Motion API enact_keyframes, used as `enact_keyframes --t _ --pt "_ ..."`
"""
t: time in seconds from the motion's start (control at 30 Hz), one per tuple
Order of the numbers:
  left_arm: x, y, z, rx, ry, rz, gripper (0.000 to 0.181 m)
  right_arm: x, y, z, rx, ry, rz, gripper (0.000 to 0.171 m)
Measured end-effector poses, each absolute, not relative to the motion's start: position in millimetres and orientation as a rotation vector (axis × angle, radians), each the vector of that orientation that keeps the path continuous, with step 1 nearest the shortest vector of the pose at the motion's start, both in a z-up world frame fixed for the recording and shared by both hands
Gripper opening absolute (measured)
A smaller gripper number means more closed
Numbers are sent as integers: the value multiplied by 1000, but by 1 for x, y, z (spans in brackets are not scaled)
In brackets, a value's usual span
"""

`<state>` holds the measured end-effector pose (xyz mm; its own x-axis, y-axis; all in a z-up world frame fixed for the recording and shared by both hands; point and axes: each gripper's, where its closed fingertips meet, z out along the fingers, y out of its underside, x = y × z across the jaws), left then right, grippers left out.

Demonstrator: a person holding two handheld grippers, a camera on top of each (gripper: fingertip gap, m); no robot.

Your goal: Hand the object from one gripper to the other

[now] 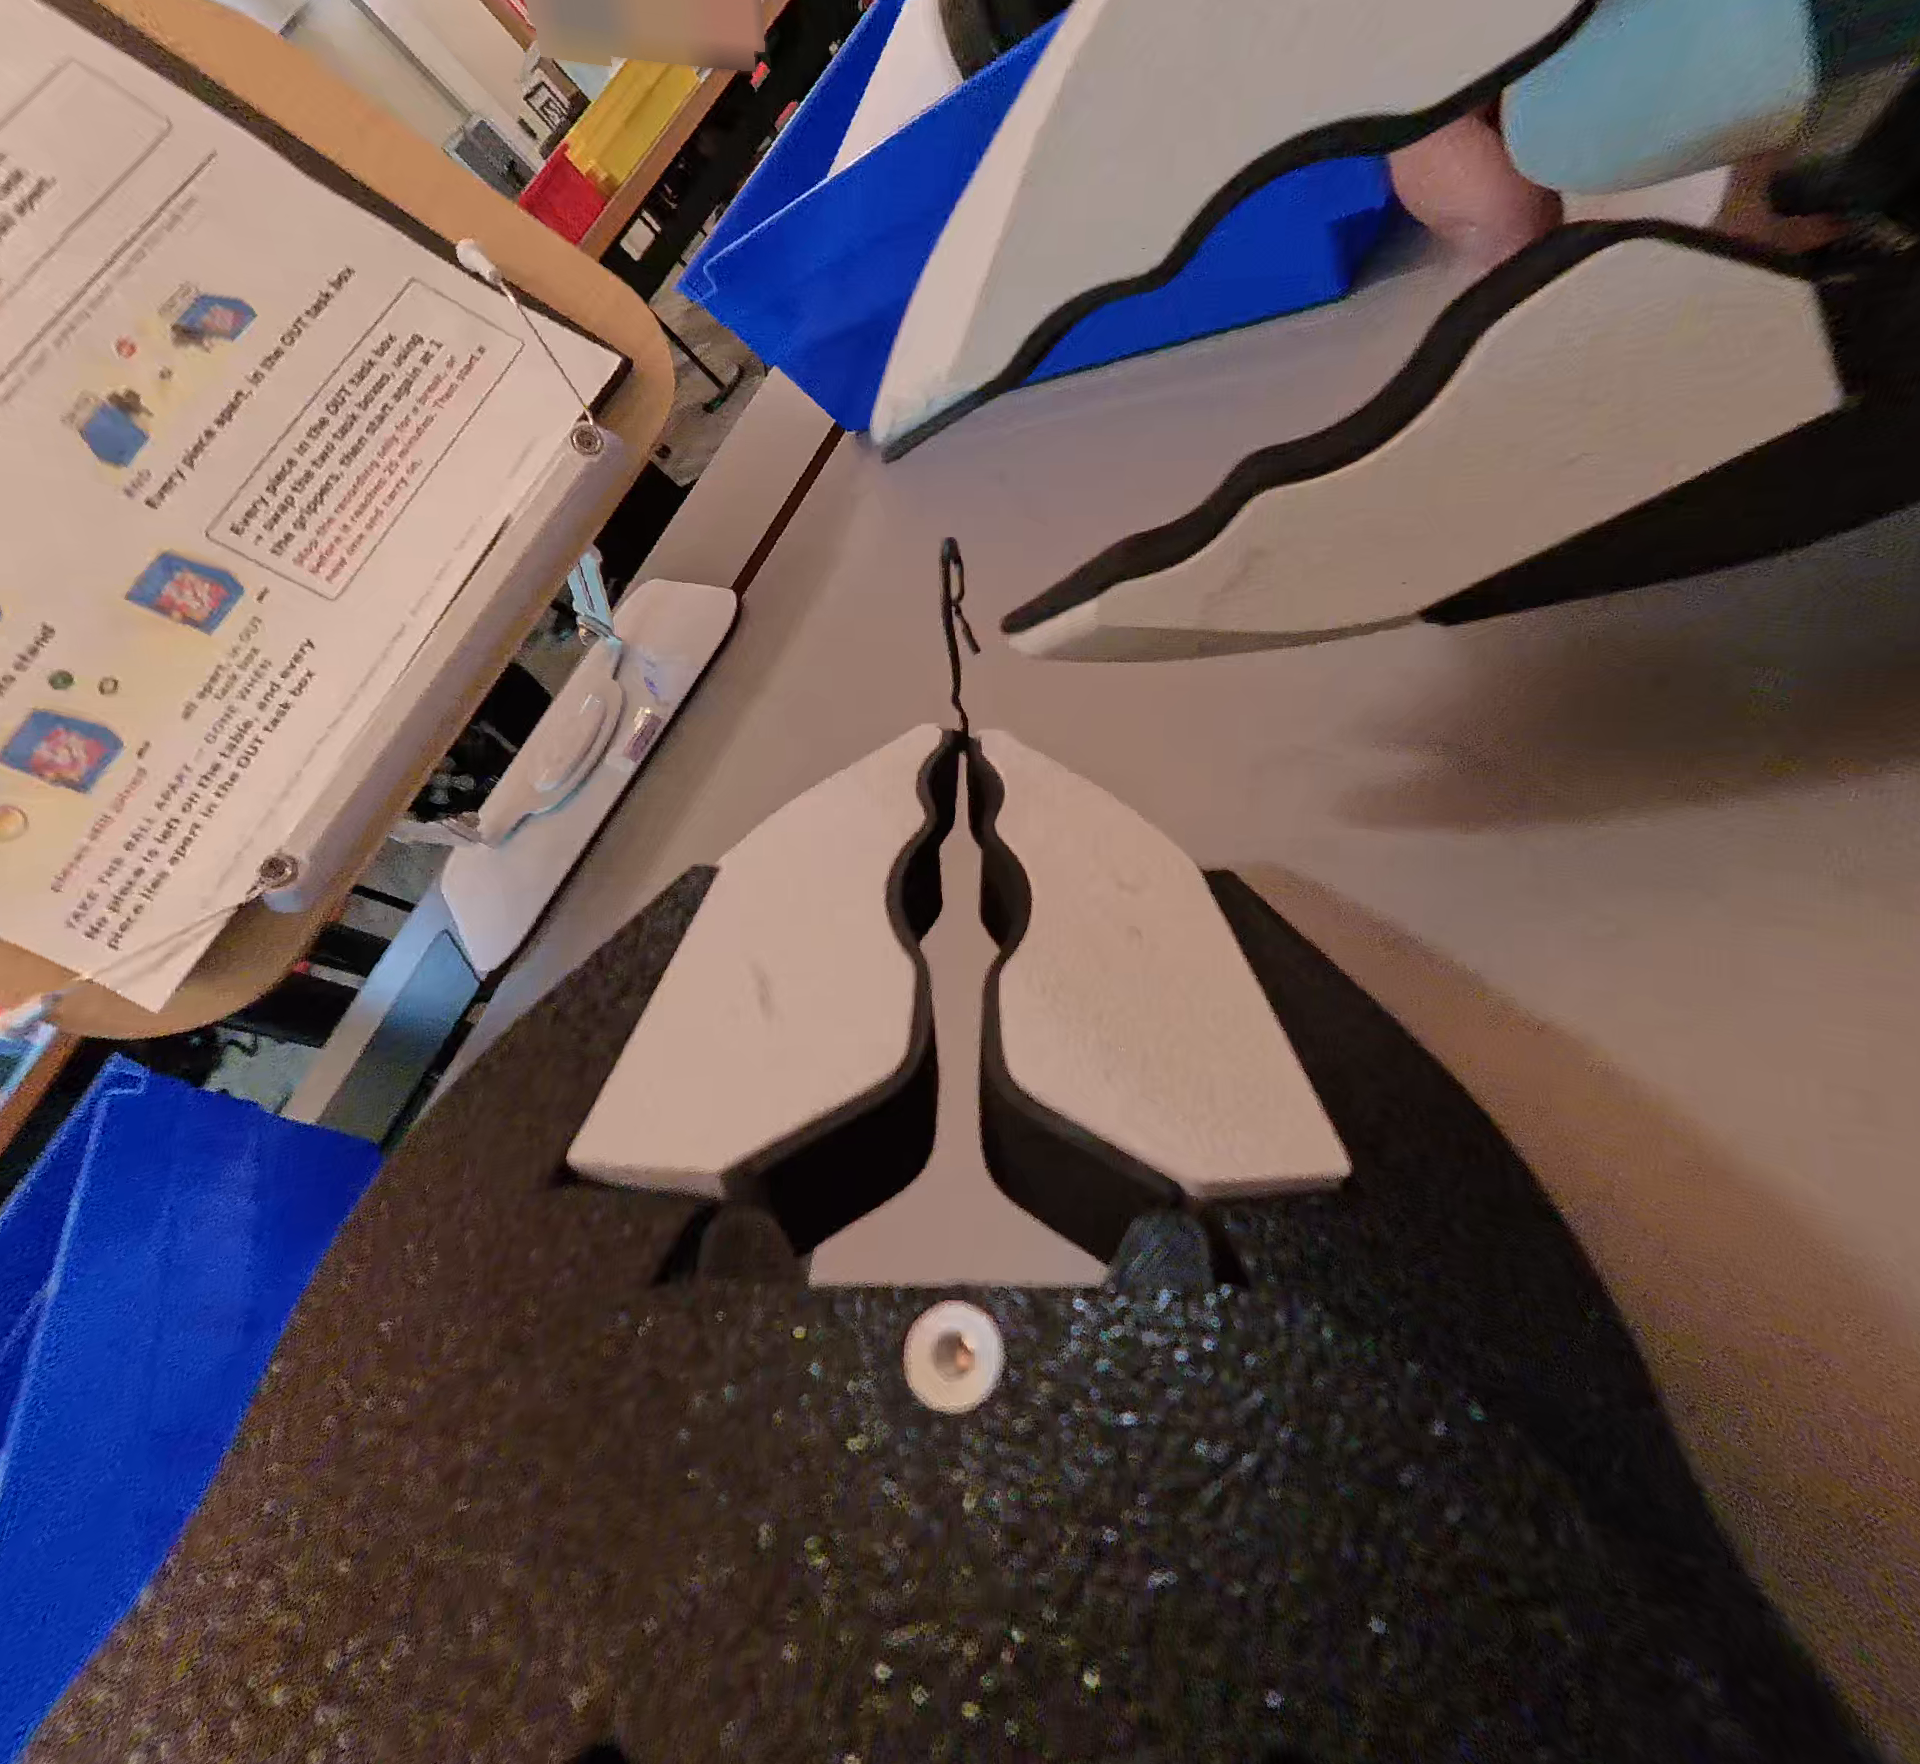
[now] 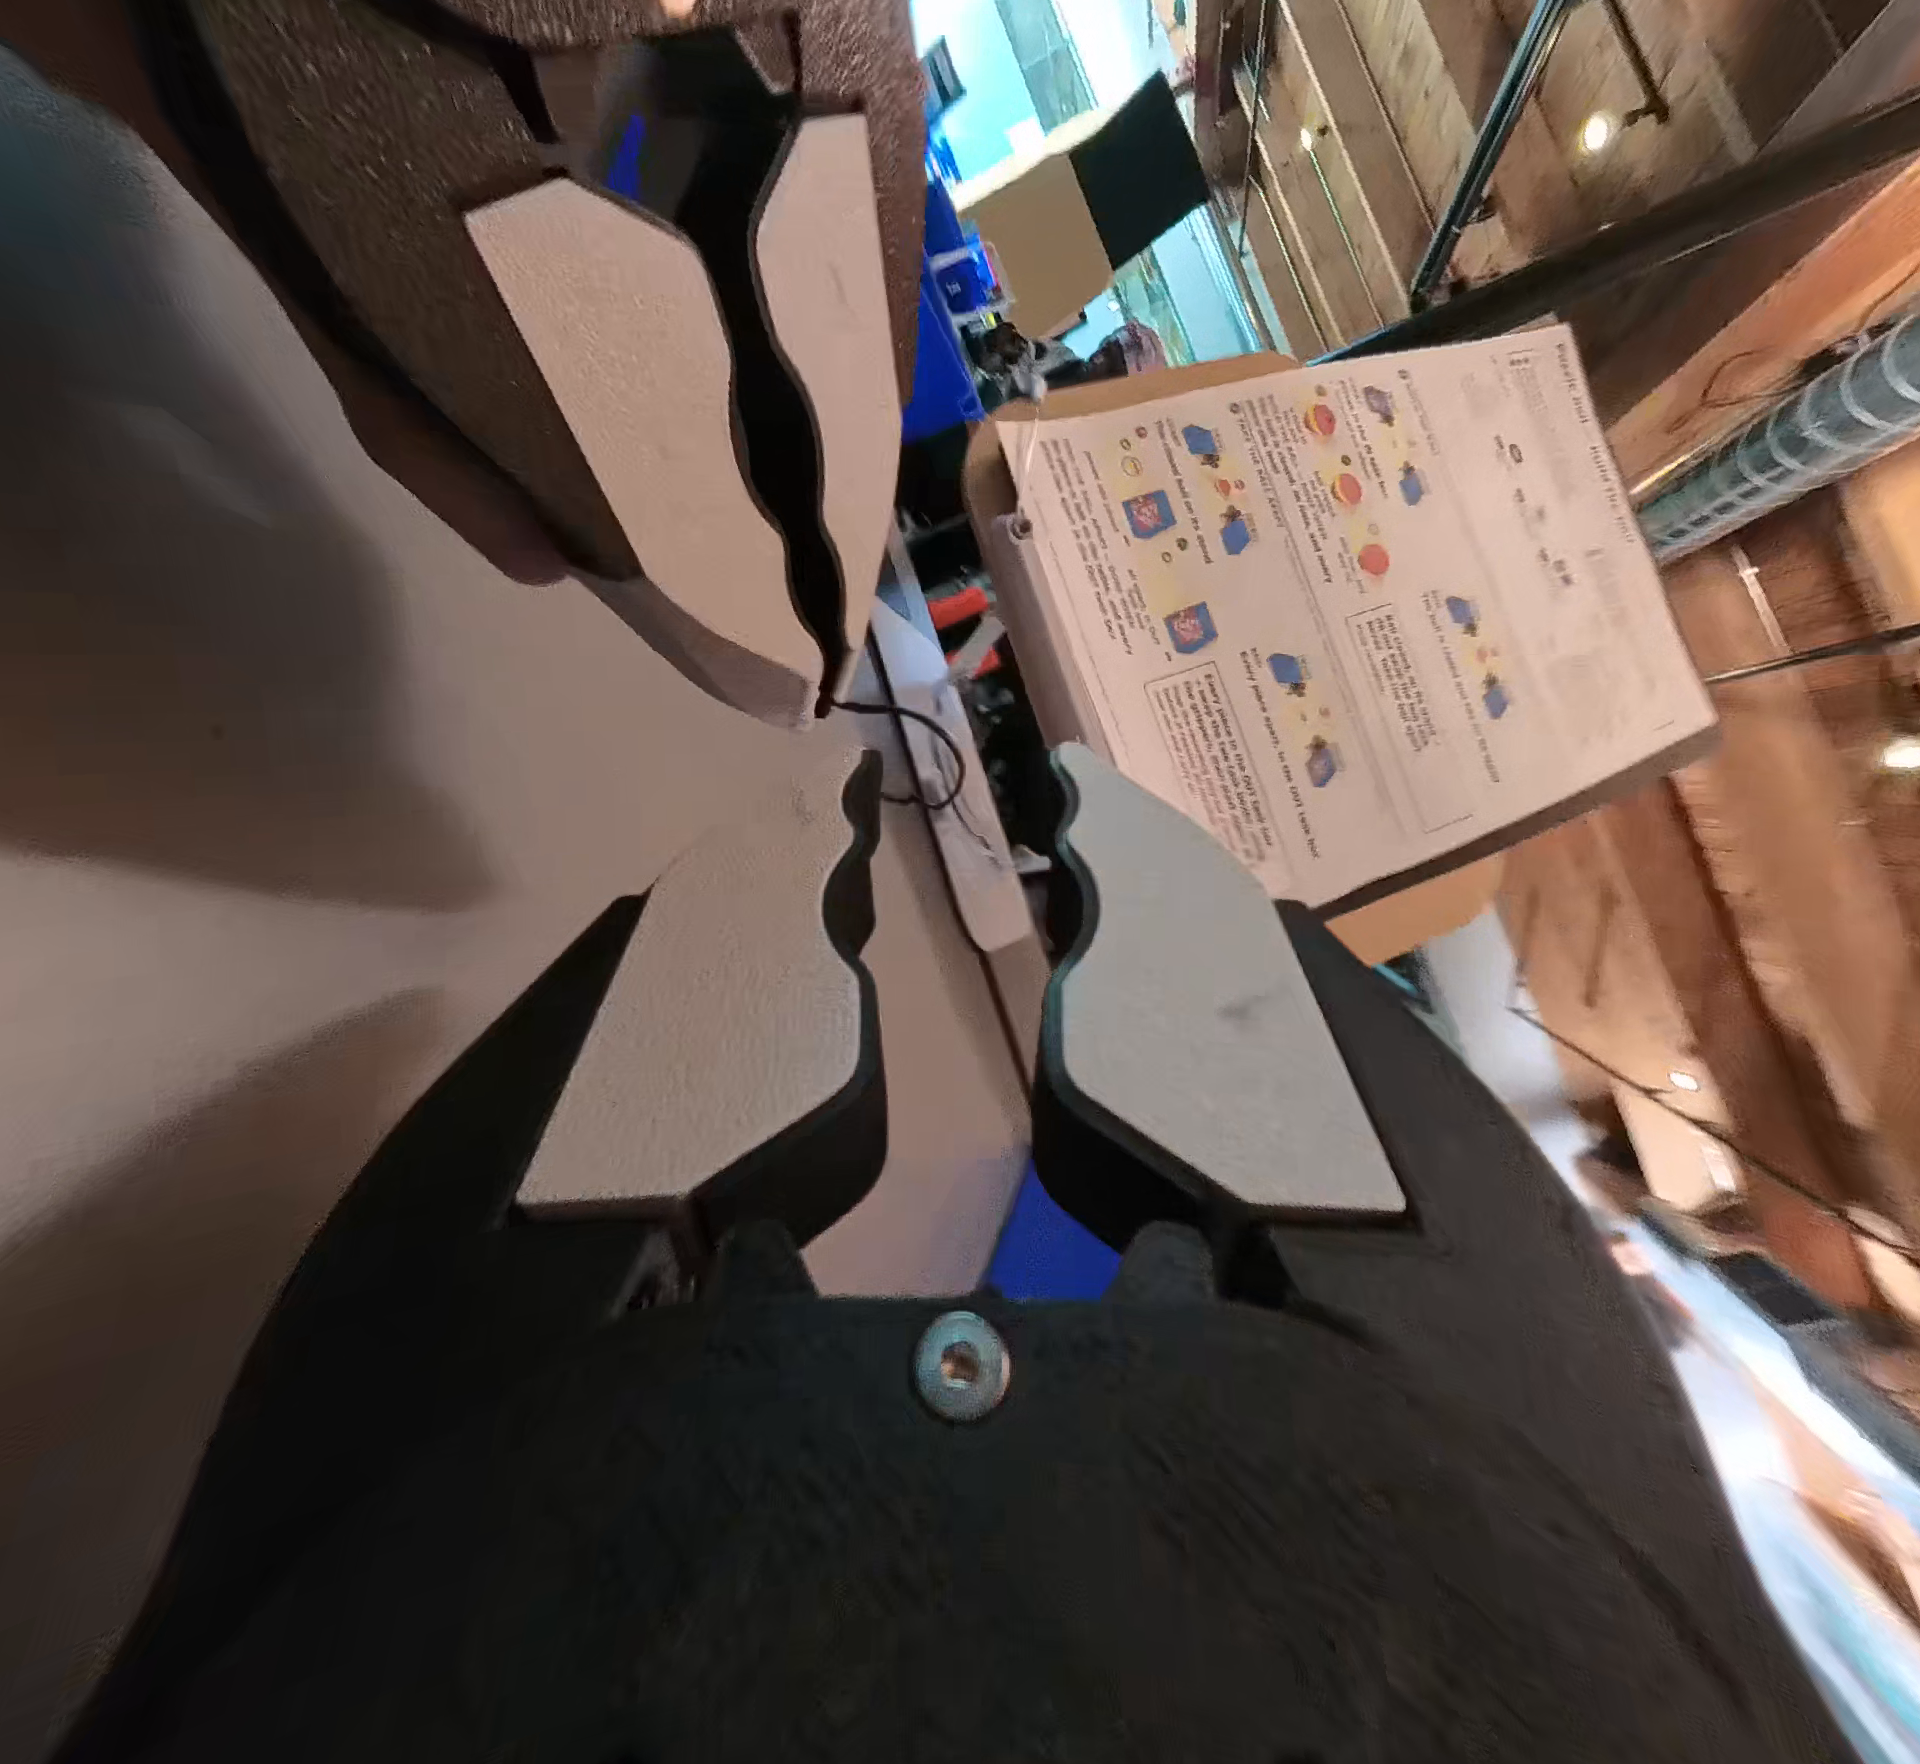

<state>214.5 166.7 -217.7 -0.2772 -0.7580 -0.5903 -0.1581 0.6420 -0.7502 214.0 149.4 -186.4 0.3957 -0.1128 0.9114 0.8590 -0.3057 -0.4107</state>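
I hold a thin black wire piece [image 1: 958, 634] pinched at its lower end in my left gripper [image 1: 962, 746], whose tips are pressed together on it while a narrow slot stays open farther back between the wavy edges. The wire stands out past the tips, roughly along the line of the fingers, kinked and ending in a small hook, and it hangs above the pale table [image 1: 1455, 883] without touching it. My right gripper [image 1: 940, 535] comes in from the right with its jaws well apart; in the left wrist view its lower fingertip sits just beside the wire's free end, not yet touching. In the right wrist view the same wire [image 2: 914, 758] loops out from the tips of the left gripper [image 2: 826, 701] and lies right at the mouth of my right gripper [image 2: 961, 769], close against the left-hand finger there, with nothing held between the two. As I judge it, the hand-over turns on sliding the open right jaws around that free length, crosswise to the wire, before closing; the piece is so slender that a slight miss would close on air.
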Motion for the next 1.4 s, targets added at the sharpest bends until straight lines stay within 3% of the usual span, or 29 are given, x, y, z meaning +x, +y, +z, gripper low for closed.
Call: enact_keyframes --t 0.27,0.43,0.57,0.63,0.77,0.97,1.13,1.33,1.4 --pt "215 164 -219 -688 1795 -634 1 216 151 -193 -1599 -814 -1289 2" --pt "214 164 -209 -678 1737 -686 2 221 149 -192 -1619 -745 -1256 1" --pt "213 159 -195 -719 1658 -890 26 228 146 -186 -1638 -457 -945 1" --pt "209 151 -186 -746 1623 -1084 30 233 142 -178 -1613 -268 -737 1" --pt "203 142 -170 -813 1534 -1437 26 230 139 -165 -1500 -5 -222 1" --pt "203 141 -169 -854 1489 -1539 17 216 143 -158 -1370 152 274 0" --pt "202 140 -168 -870 1492 -1579 4 208 147 -161 -1386 124 301 1" --pt "200 137 -167 -887 1514 -1639 2 209 146 -159 -1377 122 287 1" --pt "201 142 -167 -952 1495 -1670 2 216 144 -158 -1373 121 162 23"
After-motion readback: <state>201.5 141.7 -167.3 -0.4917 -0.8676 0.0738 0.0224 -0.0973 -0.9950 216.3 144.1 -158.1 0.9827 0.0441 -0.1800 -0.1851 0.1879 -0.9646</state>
